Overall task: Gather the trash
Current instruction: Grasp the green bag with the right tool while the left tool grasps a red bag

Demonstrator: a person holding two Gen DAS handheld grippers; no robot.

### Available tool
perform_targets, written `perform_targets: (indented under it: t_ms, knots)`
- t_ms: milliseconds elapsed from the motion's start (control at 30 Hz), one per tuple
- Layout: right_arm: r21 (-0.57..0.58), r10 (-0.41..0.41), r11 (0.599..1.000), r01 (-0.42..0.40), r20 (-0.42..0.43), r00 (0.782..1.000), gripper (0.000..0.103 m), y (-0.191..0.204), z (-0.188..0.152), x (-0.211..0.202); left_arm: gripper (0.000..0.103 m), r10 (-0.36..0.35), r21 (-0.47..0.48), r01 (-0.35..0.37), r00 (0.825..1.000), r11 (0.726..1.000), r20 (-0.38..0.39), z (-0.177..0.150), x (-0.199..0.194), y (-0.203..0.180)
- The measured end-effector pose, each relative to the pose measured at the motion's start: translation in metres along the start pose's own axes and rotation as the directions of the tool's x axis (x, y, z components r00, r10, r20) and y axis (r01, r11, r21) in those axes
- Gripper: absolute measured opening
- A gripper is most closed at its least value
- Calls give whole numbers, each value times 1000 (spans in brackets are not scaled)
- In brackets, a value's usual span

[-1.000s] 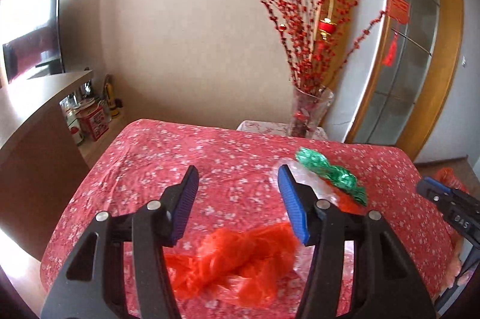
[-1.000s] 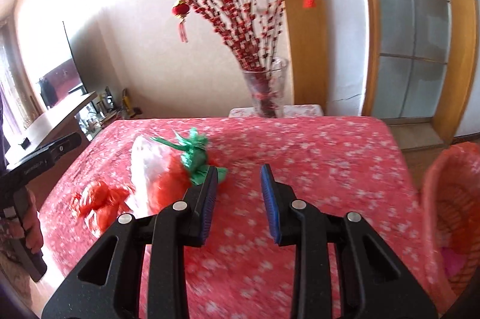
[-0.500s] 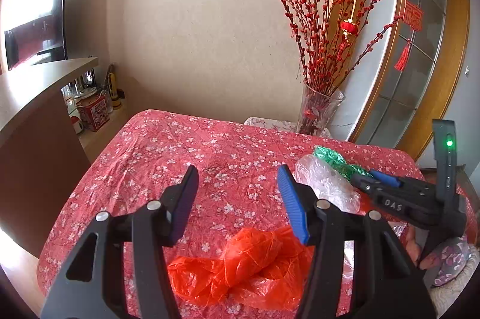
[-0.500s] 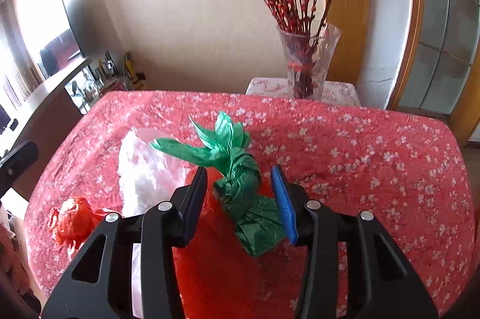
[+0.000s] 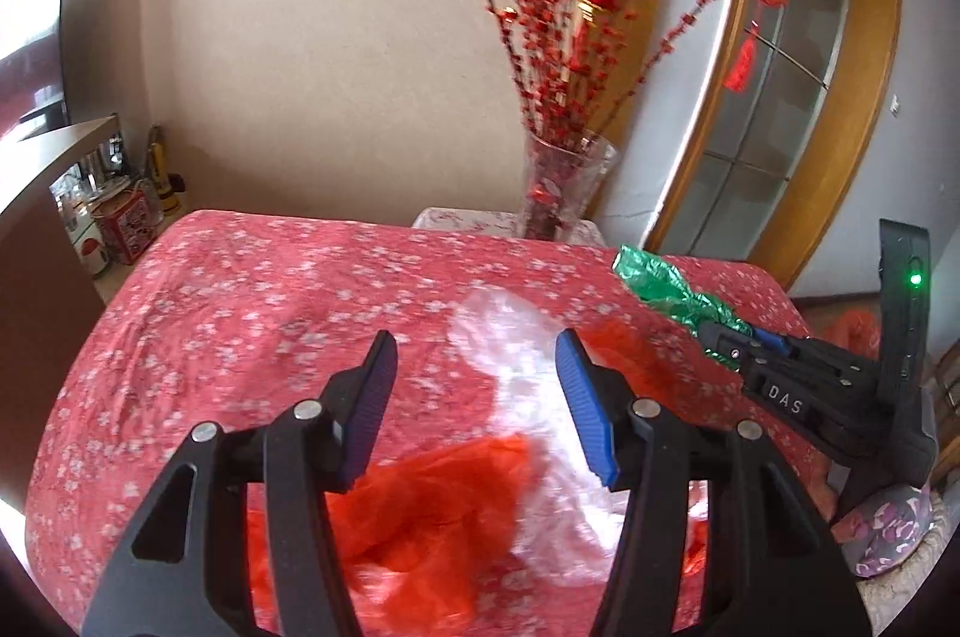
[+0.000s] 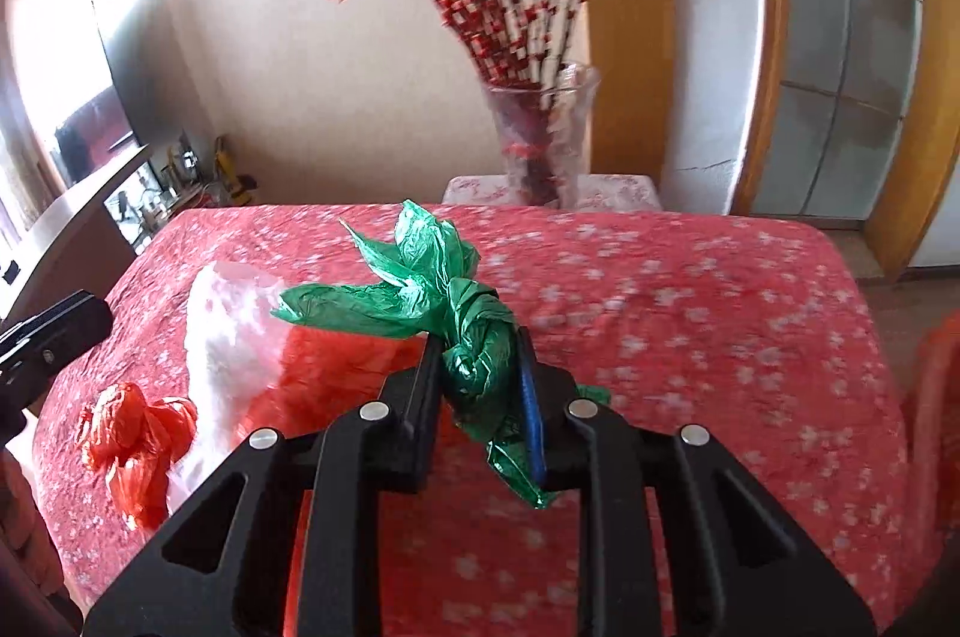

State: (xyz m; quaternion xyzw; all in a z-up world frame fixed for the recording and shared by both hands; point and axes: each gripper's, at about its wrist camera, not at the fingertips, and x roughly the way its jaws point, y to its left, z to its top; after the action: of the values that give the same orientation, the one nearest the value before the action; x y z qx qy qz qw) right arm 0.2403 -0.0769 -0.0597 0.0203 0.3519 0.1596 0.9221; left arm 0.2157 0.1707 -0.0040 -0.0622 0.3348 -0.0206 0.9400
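Now right gripper jaws just closing, pinching crinkled green plastic bag, left gripper jaws spread.

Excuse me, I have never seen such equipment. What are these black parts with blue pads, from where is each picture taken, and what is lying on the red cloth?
No robot is here: a person holds one set of hand-held tongs in each hand, and a camera on each looks forward along its two fingers.

The left-hand picture shows the left tongs, open, above a white plastic bag and a crumpled red bag. The right tongs enter that picture from the side.

The right-hand picture shows the right tongs. Their jaws have just been closing and now pinch a knotted green plastic bag.

Everything lies on a table with a red flowered cloth. Behind it stands a glass vase of red branches.
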Motion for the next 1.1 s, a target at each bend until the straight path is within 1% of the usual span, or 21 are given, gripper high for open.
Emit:
perform_targets:
  t_ms: [100,233,367,467,600,667,733,767,867,933,967,1000,1100]
  knots:
    - [16,-14,1000,14,8,1000,23,-15,-4,-11,55,-21,15,22,999,1000,-33,0,14,-19]
    - [27,-22,999,21,22,1000,23,-29,-12,-26,55,-21,19,22,998,1000,-55,-2,18,-23]
    - [34,-18,999,17,26,999,23,-35,-16,-34,55,23,46,-20,997,999,-67,-8,10,-4]
    - [41,-8,999,7,26,1000,23,-36,-18,-36,55,60,47,-56,994,997,-93,-17,3,23]
    - [44,9,999,-11,24,1000,23,-28,-18,-35,55,76,43,-71,989,997,-131,-36,-4,50]
    - [44,20,999,-20,20,1000,23,-24,-19,-34,55,82,43,-77,984,996,-157,-48,-3,56]
    - [37,26,999,-27,18,1000,23,-19,-20,-34,55,61,28,-57,980,998,-189,-56,3,60]
    - [32,27,999,-28,16,999,23,-16,-21,-34,55,61,25,-57,975,998,-212,-59,7,61]
    - [22,27,999,-27,13,1000,23,-11,-22,-34,55,86,41,-78,964,996,-250,-60,15,57]
    - [27,25,999,-25,15,1000,23,-11,-22,-35,41,106,57,-93,953,994,-283,-59,25,54]
    - [31,24,999,-24,16,1000,23,-12,-22,-35,38,116,67,-101,954,993,-277,-57,28,52]
    - [37,23,999,-24,18,1000,23,-14,-22,-36,33,118,71,-102,954,992,-277,-55,31,51]
    - [40,21,999,-22,19,1000,23,-17,-21,-37,28,110,31,-105,953,994,-281,-45,40,58]
